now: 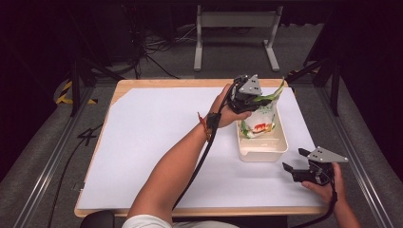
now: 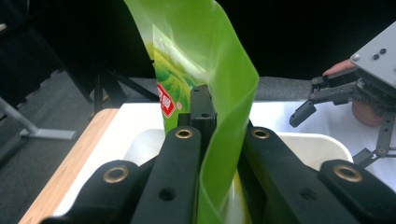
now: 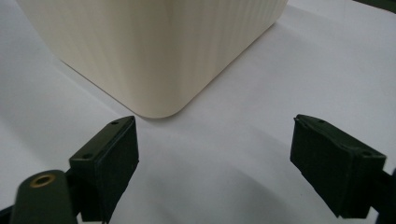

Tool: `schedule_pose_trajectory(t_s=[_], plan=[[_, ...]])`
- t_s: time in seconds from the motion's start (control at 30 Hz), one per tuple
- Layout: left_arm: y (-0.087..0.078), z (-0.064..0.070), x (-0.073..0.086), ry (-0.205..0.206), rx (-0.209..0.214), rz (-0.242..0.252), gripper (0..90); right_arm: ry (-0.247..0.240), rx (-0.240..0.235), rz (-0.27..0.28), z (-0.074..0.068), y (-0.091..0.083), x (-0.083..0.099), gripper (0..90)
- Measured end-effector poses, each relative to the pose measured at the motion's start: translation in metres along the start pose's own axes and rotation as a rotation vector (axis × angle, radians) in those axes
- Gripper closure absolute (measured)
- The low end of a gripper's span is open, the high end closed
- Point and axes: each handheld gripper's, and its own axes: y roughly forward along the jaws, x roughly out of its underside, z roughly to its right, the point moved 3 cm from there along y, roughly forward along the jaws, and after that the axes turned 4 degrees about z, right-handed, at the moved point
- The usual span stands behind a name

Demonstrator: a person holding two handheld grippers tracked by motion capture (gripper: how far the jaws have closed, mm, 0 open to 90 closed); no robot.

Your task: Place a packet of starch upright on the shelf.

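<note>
1. The bag point(image 1: 260, 118) is a soft pouch with a bright green top edge, a white lower body and a red-orange print; in the left gripper view its green film point(image 2: 219, 93) is folded and pinched
2. The left gripper point(image 1: 248, 97) is clamped on the bag's top, holding it upright inside the cream tub point(image 1: 278, 148), at the tub's far end
3. The right gripper point(image 1: 295, 160) has its jaws spread wide, holding nothing, low over the white sheet point(image 1: 152, 142) just beside the tub's near corner point(image 3: 159, 70)
</note>
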Motion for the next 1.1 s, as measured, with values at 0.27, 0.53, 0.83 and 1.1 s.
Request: schedule_pose_trajectory(t_s=[0.27,0.53,0.83,1.1], plan=[[0.009,0.0,-0.002,0.032,0.017,0.001,87.6,-0.002,-0.003,-0.001,0.0,0.001,0.0,14.8],[0.02,0.006,0.0,-0.003,0.059,0.009,87.1,-0.003,-0.005,-0.003,-0.001,0.0,0.0,14.8],[0.006,0.009,0.0,-0.038,0.118,0.024,88.2,0.0,-0.004,0.0,0.0,0.0,0.0,14.8],[0.005,0.008,0.005,-0.038,0.115,0.001,87.2,-0.002,-0.003,-0.006,-0.001,0.001,0.0,14.8]])
